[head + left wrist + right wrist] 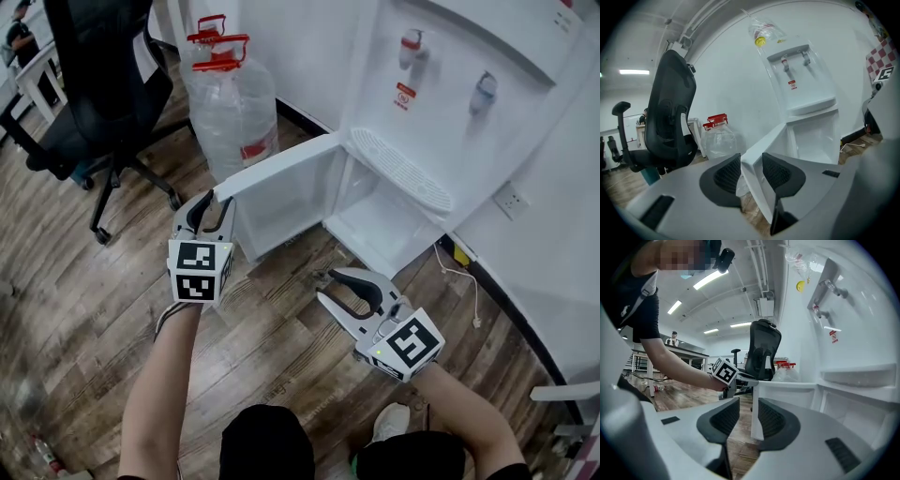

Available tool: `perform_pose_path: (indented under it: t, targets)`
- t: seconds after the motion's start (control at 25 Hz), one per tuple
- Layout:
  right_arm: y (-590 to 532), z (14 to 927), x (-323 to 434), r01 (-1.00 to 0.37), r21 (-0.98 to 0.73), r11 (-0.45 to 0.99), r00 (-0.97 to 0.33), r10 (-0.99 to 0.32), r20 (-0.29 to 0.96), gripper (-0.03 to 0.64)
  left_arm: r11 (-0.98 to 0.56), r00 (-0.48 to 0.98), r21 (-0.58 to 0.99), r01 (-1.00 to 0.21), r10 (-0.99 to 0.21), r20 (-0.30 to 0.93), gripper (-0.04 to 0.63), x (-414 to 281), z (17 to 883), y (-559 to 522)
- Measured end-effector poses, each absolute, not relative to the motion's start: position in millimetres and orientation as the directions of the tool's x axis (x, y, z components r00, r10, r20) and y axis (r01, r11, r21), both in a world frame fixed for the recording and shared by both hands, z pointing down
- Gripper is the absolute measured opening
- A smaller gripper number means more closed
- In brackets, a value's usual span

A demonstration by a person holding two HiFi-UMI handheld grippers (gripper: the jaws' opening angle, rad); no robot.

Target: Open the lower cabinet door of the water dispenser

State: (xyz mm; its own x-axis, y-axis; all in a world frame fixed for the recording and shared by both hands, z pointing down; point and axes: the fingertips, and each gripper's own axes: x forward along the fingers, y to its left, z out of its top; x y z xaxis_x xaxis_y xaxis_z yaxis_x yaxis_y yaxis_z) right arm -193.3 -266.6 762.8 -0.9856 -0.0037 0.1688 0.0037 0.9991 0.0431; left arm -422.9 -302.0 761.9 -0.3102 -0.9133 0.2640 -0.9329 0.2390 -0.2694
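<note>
Far left: black mesh office chair point(94, 84), not involved. Next to it, by the wall, a clear plastic water jug w/ red cap and handle point(234, 108), standing just behind the door's free end.

Left gripper point(214, 202): jaws about halfway closed, set astride the free edge of the white lower cabinet door point(281, 178). In the left gripper view the edge point(751, 164) fills the gap and both ribbed pads look to be against its faces, so I read it as a grip on the door.

Door itself: swung well out from the white water dispenser point(450, 122), roughly square to the front. The empty white cabinet bay point(384, 225) is fully exposed.

Right gripper point(325, 284): low over the wood-plank floor point(94, 309) in front of the bay, well apart from the door. Jaws partly open, nothing between them; the door edge only shows far off through the gap.

Step, as I judge it: tail end of the opening swing, task nearly or already done.

Next move prob. needs: either a little more pull along the hinge arc, keeping the pads square on the thin edge so it doesn't slip, or just spread the left jaws and back straight off w/o nudging the door shut or bumping the jug.
</note>
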Motion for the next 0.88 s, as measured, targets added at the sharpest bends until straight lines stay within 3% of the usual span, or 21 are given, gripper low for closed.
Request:
perform_pose_path:
  t: [0.88]
  targets:
    - [-282.8, 763.3, -163.9, -0.056, 0.037, 0.998, -0.982, -0.062, 0.18, 0.123, 0.275, -0.39, -0.355, -0.894, -0.867, 0.31, 0.155, -472.1, 766.7, -330.4]
